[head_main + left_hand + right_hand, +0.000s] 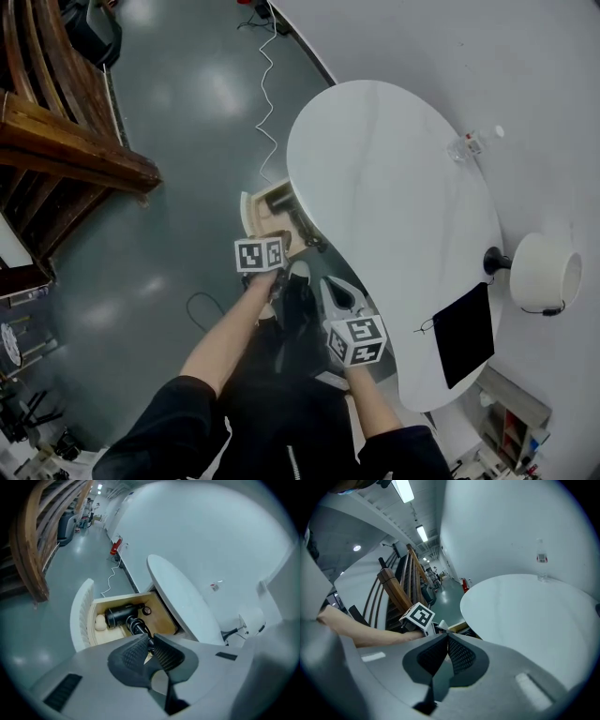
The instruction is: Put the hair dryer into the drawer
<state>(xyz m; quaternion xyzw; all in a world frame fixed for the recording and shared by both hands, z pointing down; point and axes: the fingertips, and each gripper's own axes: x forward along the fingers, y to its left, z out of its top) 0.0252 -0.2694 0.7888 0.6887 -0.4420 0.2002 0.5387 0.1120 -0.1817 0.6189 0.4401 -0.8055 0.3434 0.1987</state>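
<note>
lying in the open drawer (pixel 83 617) is the hair dryer (pixel 123 615); left gripper (pixel 149 641) and right gripper (pixel 447 637) both clenched empty.

One tabletop (pixel 375 169). Under it, one drawer (pixel 79 616) holding one hair dryer (pixel 119 615), one pale round lump (pixel 100 623) and one small dark disc (pixel 147 611). On it, one bottle (pixel 466 145), one black slab (pixel 464 335) and one white lamp (pixel 544 272). Two grippers: left gripper (pixel 150 641), right gripper (pixel 446 637).
</note>
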